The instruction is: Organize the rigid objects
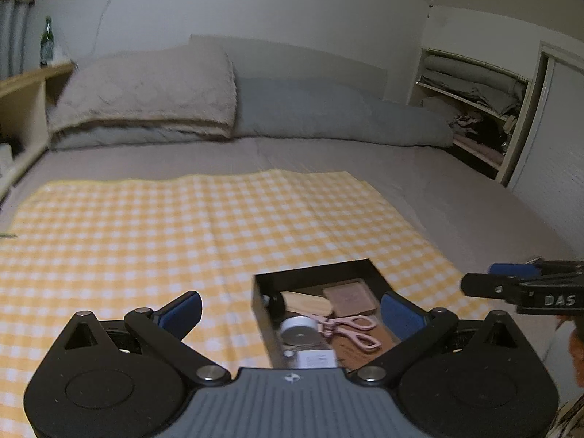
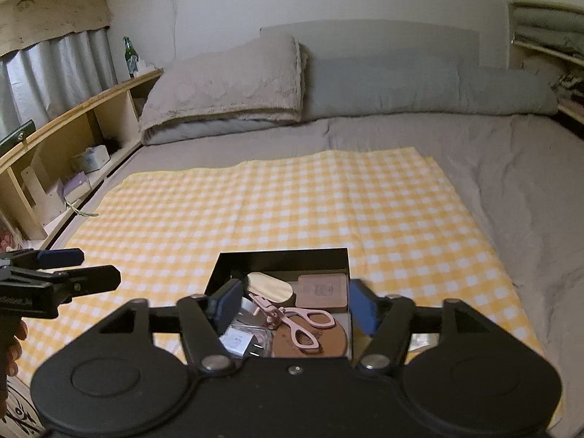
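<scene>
A black open box (image 1: 314,267) (image 2: 281,261) sits on a yellow checked cloth (image 1: 182,226) (image 2: 292,197). Inside lie a pink scissor-like tool (image 1: 350,328) (image 2: 297,319), a wooden brush (image 1: 310,303) (image 2: 272,286), a brown square case (image 1: 350,297) (image 2: 321,290), a white round tin (image 1: 299,328), a white charger (image 1: 315,359) (image 2: 237,339) and a brown round mat (image 2: 330,341). My left gripper (image 1: 292,310) (image 2: 98,266) hangs open above the box's left side, holding nothing. My right gripper (image 2: 296,306) (image 1: 489,277) is open above the box, its pads touching nothing.
The cloth lies on a grey bed (image 2: 511,182) with a beige folded blanket (image 1: 146,91) and a grey pillow (image 1: 328,109) at the head. A wooden shelf (image 2: 73,124) with a green bottle (image 2: 129,54) runs along the left. An open closet (image 1: 474,109) stands on the right.
</scene>
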